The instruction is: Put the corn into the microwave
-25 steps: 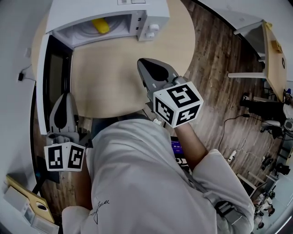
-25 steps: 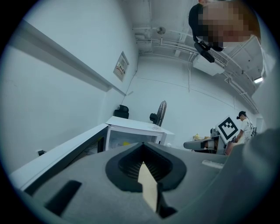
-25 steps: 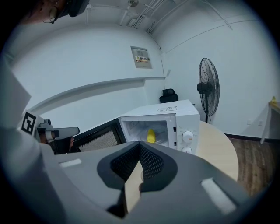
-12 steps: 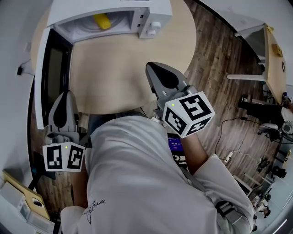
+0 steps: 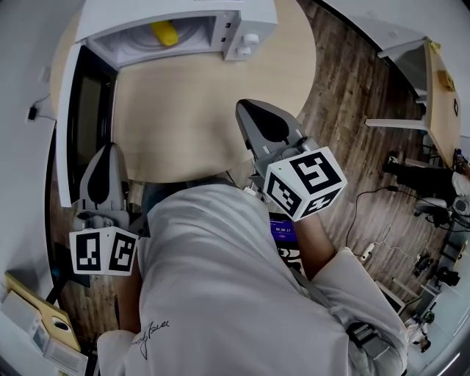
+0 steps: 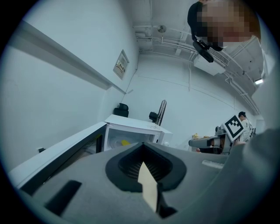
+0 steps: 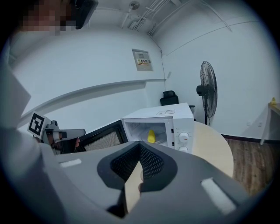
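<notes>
The round table (image 5: 198,117) has a wide bare top between its near edge and the microwave (image 5: 183,13) at its far side; open wood floor (image 5: 352,95) lies to its right. The microwave's door (image 5: 88,125) is swung fully open to the left and runs along the table's left edge; its lower end is just beside the left gripper (image 5: 110,149). The head view cuts off the microwave's top, and the person's shirt (image 5: 220,294) hides part of the table's near edge. The oven cavity holds 1 yellow corn (image 5: 164,33), and nothing else can be made out in there. The right gripper (image 5: 246,109) hangs over the table's near right part and points toward the microwave; its 2 jaws are pressed together with nothing between them. The left gripper sits off the table's left edge by the door; its 2 jaws are likewise together and empty.
</notes>
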A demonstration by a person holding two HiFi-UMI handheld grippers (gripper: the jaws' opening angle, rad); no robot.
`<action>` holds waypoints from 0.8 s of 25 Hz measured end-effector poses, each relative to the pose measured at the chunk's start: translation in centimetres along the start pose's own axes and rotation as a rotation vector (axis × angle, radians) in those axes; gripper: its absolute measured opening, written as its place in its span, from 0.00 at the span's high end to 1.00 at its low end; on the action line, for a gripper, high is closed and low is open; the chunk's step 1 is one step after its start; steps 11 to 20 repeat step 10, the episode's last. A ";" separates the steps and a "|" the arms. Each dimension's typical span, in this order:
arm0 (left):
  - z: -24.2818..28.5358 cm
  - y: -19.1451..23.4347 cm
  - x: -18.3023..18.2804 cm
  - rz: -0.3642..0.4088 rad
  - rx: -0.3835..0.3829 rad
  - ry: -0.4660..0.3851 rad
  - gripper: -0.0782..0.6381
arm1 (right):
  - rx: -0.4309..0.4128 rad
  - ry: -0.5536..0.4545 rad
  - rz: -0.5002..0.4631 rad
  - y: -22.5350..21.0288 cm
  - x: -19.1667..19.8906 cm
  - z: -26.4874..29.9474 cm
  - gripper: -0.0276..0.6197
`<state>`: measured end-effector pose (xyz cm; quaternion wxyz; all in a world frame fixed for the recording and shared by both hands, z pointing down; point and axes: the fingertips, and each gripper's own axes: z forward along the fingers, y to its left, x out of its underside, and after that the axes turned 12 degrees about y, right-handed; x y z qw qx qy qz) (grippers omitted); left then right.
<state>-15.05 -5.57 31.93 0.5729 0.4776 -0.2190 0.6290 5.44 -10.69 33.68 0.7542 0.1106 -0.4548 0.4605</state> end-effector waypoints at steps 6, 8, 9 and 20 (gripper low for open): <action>-0.2 0.3 0.0 -0.017 -0.017 0.004 0.91 | -0.001 0.000 -0.006 -0.3 0.0 -0.1 0.94; -0.1 0.3 0.0 -0.021 -0.019 0.003 0.91 | 0.001 0.003 -0.016 -0.4 0.0 0.0 0.94; -0.1 0.3 0.0 -0.022 -0.019 0.003 0.91 | 0.003 0.004 -0.022 -0.4 0.0 0.0 0.94; 0.0 0.3 0.0 -0.023 -0.020 0.002 0.91 | 0.004 0.006 -0.027 -0.4 0.0 0.0 0.94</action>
